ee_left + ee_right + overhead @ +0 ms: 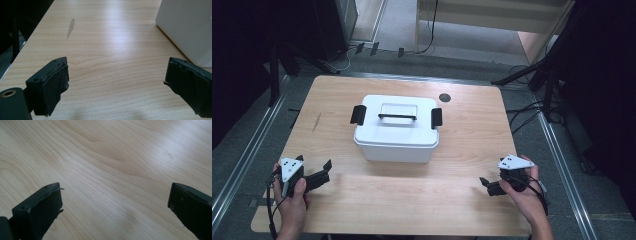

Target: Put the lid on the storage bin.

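On one table point(462, 200): one white box point(396, 129), two gaping tongs point(317, 167) point(484, 181).

In the left gripper view the white box point(185, 27) is cut by the top and right edges, so its lid and clasps are out of frame. The small dark disc point(444, 97) on the worktop point(462, 200) is too small to identify. The person's forearms are cut at the bottom edge.

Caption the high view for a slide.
White box, lid latched, mid-table; left tool and right tool open at the near corners.
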The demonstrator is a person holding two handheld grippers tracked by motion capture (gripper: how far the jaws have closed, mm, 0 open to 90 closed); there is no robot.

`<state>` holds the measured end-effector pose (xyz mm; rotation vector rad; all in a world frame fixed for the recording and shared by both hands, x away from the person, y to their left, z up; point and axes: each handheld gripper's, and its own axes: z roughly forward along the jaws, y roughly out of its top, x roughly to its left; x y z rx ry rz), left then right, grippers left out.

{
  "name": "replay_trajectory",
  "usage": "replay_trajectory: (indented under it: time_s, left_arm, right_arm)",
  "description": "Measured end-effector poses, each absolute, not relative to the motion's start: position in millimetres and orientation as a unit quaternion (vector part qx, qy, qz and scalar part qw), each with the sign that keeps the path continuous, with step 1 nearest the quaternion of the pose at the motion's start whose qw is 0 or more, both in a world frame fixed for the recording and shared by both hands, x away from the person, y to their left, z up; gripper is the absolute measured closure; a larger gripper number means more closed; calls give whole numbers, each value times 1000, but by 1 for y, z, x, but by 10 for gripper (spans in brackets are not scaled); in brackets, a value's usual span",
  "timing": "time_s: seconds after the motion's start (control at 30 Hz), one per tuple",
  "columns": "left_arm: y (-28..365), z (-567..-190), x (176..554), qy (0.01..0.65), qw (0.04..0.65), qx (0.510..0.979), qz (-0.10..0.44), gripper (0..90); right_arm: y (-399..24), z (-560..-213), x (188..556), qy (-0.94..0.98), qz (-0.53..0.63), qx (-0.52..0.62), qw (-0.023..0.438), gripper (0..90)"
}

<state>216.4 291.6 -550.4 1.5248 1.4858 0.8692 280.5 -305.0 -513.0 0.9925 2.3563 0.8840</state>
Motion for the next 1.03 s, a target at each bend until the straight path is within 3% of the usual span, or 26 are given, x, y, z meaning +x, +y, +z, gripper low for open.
replay_trajectory:
  time_s: [0.53, 1.03]
  left_arm:
    - [291, -550, 216, 589, 407, 607, 346, 56]
    - [291, -550, 217, 588, 403, 610, 347, 56]
  right_arm:
    - [-337, -540, 253, 773, 414, 422, 231, 0]
    - [-346, -545, 248, 737, 448, 444, 242, 0]
